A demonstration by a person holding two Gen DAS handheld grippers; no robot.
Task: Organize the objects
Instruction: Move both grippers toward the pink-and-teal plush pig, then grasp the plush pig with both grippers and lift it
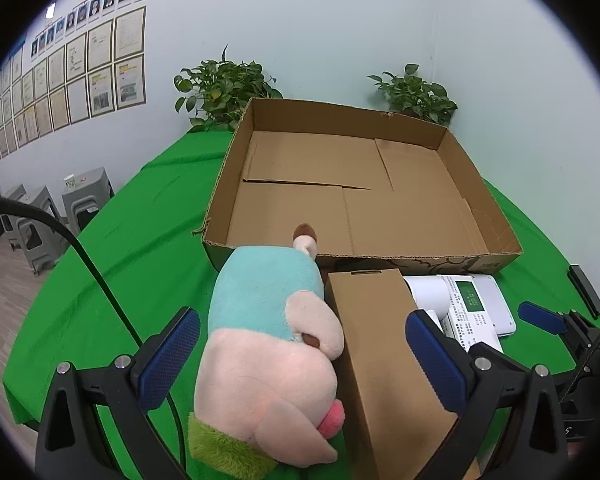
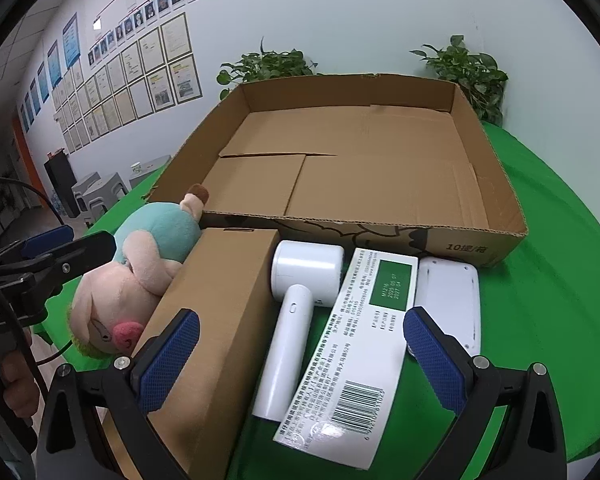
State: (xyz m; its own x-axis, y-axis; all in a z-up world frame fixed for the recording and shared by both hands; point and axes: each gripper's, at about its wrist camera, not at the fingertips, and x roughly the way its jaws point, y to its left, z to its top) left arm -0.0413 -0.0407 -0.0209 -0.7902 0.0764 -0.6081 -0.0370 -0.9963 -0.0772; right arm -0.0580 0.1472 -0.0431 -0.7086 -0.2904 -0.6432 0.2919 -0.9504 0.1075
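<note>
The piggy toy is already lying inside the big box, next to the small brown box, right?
Not quite. The plush pig lies on the green table, outside the big box, which is empty. It is next to the small brown box; the left wrist view shows this.

5 items (image 2: 300, 320) lie before empty cardboard tray (image 2: 380, 236).
</note>
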